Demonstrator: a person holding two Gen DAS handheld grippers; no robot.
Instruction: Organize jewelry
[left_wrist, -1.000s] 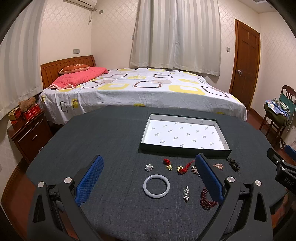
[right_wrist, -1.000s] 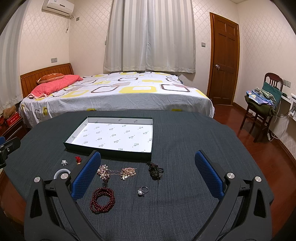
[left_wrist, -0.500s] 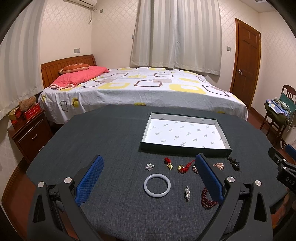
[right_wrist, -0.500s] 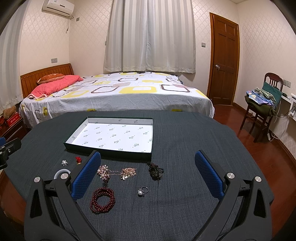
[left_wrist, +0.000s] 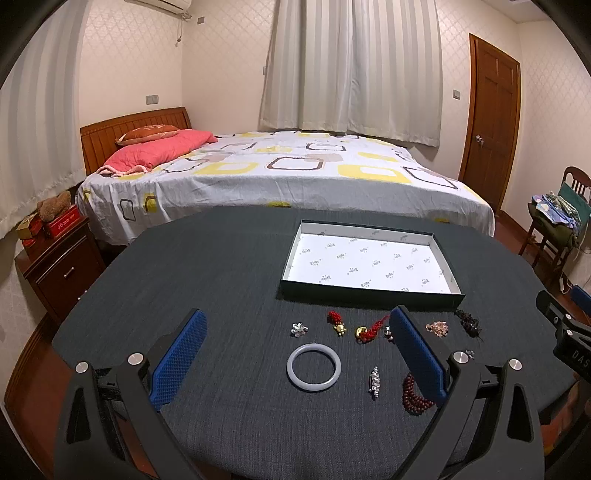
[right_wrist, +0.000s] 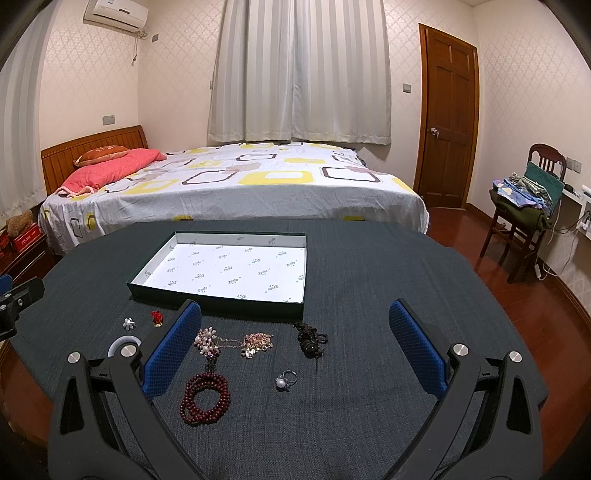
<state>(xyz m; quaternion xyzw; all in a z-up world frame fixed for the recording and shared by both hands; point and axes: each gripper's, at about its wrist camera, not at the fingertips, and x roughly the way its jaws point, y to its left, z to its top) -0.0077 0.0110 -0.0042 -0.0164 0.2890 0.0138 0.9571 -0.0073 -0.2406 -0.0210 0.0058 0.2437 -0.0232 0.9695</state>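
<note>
A shallow dark tray with a white lining (left_wrist: 369, 294) (right_wrist: 221, 301) lies empty on the dark table. Jewelry lies in front of it: a white bangle (left_wrist: 314, 367), a silver flower brooch (left_wrist: 299, 328), red charms (left_wrist: 336, 321), a silver clip (left_wrist: 375, 382), a dark red bead bracelet (right_wrist: 205, 398), a pearl cluster on a chain (right_wrist: 208, 339), a pink-gold piece (right_wrist: 256, 341), a dark tangled piece (right_wrist: 310, 339) and a pearl ring (right_wrist: 285, 380). My left gripper (left_wrist: 297, 352) is open above the bangle. My right gripper (right_wrist: 295, 354) is open above the ring.
The round table (left_wrist: 203, 277) has a dark cloth. Behind it stand a bed (left_wrist: 277, 173), a wooden nightstand (left_wrist: 55, 266) at the left and a chair with clothes (right_wrist: 524, 210) at the right. The other gripper shows at each view's side edge (left_wrist: 569, 332).
The left view has shifted very slightly; the tray and jewelry sit a touch higher in it. Nothing on the table has moved. Both grippers stay open.
</note>
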